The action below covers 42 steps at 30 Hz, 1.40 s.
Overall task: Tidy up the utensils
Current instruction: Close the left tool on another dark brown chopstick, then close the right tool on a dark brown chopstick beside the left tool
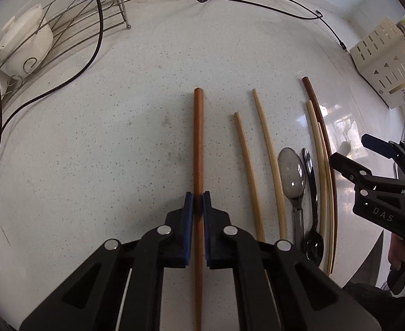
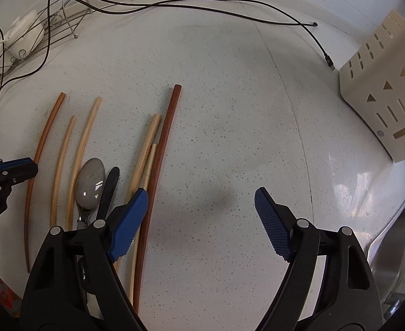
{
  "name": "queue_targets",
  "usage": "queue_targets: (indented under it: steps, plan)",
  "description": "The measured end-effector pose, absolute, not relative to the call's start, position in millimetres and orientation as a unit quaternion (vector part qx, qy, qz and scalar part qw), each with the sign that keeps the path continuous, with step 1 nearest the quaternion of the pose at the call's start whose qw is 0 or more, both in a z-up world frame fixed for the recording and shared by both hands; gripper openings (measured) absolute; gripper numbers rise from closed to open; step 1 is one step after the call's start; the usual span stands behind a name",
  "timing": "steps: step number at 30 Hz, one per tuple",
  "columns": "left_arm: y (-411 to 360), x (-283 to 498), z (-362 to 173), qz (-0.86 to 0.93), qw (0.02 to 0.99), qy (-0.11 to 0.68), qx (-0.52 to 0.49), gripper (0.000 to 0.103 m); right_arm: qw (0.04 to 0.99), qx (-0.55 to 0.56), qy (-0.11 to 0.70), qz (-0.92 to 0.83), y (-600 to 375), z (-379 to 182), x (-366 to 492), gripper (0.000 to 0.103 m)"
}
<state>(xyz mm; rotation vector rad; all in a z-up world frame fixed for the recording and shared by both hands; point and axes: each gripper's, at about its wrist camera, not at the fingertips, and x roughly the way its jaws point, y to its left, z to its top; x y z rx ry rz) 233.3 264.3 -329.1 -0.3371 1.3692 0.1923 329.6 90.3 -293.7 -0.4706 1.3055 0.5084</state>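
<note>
While left tongs (image 1: 198, 202) clench the chopstick (image 1: 198, 143) and right tongs (image 2: 201, 212) gape, next comes lifting toward the holder (image 2: 381, 88).

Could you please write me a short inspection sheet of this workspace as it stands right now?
Surface: white speckled countertop, glossy at its right side.
Job's things: orange-brown chopstick; two pale chopsticks beside it; steel spoon and black spoon side by side; two more pale chopsticks against a dark brown chopstick.
Clutter: nothing seen.
Grippers: left gripper shut on the orange-brown chopstick; right gripper open, empty, above the counter.
Cables: black cables trailing across the back of the counter.
Surroundings: wire rack holding white dishes; cream slotted utensil holder; metal sink at right.
</note>
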Motion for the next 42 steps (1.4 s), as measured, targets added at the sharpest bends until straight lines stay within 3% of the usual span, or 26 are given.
queue_targets:
  steps: [10, 39, 42]
  plan:
    - [267.6, 229.7, -327.4, 0.084, 0.760, 0.626, -0.153, 0.007, 0.729, -0.187, 0.617, 0.230, 90.2, -295.0, 334.8, 0.065]
    - [265.1, 230.0, -327.8, 0.080, 0.764, 0.623, -0.149, 0.007, 0.703, -0.177, 0.661, 0.192, 101.0, -308.6, 356.0, 0.061]
    - [265.4, 229.8, -327.9, 0.079, 0.764, 0.623, -0.149, 0.007, 0.702, -0.183, 0.659, 0.200, 106.8, -306.2, 352.5, 0.050]
